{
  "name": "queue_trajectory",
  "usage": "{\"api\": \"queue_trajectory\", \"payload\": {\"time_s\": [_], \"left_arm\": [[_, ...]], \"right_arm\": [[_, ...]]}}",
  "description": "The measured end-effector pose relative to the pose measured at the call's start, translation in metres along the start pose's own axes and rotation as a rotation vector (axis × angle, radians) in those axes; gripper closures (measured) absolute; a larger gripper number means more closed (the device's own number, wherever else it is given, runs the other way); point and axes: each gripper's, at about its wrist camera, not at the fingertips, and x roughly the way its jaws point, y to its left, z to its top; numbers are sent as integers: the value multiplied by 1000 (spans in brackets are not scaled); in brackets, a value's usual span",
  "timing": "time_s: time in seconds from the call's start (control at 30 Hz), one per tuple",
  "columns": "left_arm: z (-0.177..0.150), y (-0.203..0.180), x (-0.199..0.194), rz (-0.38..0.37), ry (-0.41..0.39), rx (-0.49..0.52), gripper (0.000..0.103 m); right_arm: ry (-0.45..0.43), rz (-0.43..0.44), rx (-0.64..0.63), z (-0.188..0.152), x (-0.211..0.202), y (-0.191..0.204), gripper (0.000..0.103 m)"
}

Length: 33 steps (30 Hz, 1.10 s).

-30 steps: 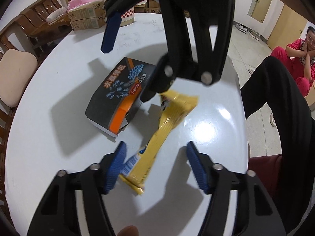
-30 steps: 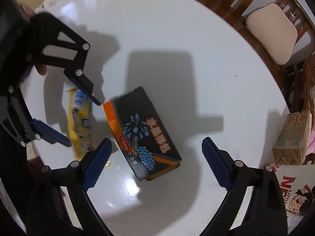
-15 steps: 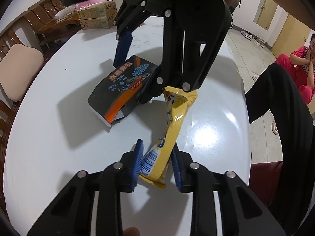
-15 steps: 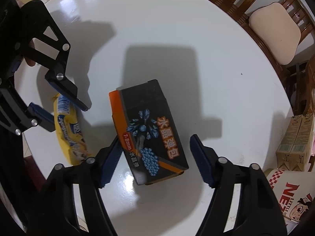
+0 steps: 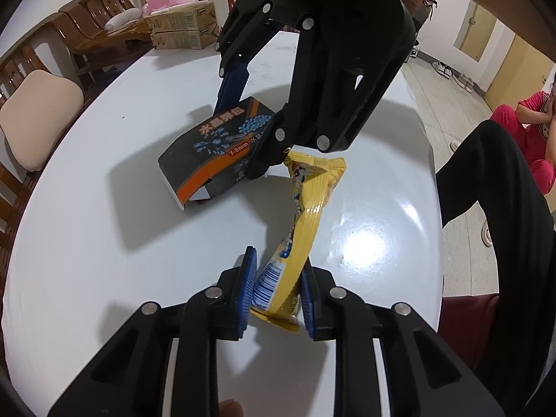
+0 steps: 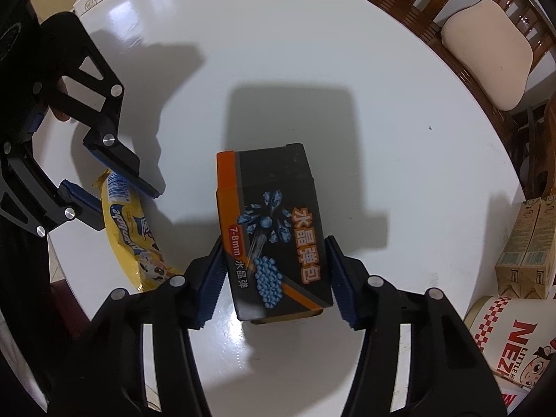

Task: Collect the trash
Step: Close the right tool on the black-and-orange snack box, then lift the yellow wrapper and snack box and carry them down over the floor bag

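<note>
My left gripper (image 5: 276,292) is shut on one end of a yellow snack wrapper (image 5: 305,215), which is lifted off the round white table (image 5: 87,243). My right gripper (image 6: 274,278) has its blue pads against both long sides of a black and orange cardboard box (image 6: 274,229) and holds it above the table, its shadow below. In the left wrist view the right gripper (image 5: 239,132) grips the box (image 5: 215,142) from above. In the right wrist view the left gripper (image 6: 111,184) holds the wrapper (image 6: 135,236) at the left.
Wooden chairs with beige cushions (image 6: 486,48) ring the table. Two brown cartons (image 5: 180,29) and a paper tub (image 6: 510,340) stand at the table's edge. A person in red (image 5: 528,121) sits on the floor at the right. A black-trousered leg (image 5: 497,208) is close by.
My left gripper closed on the wrapper and raised it. My right gripper came down around the box, closed on its sides and lifted it.
</note>
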Motion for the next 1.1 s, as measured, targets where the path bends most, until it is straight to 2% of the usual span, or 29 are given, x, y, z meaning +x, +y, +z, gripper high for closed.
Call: {"api": "queue_trajectory", "payload": {"time_s": [0.27, 0.53, 0.7, 1.1], "left_arm": [[-2, 4, -4, 40, -12, -46, 79], [0, 8, -21, 112, -52, -116, 79], [4, -1, -36, 145, -83, -145, 79], [7, -28, -56, 253, -90, -236, 79]], "right_arm": [[-68, -10, 56, -6, -16, -8, 50], [-137, -39, 115, -14, -44, -13, 50], [-170, -50, 145, -26, -60, -5, 50], [-244, -122, 220, -63, -112, 16, 50]]}}
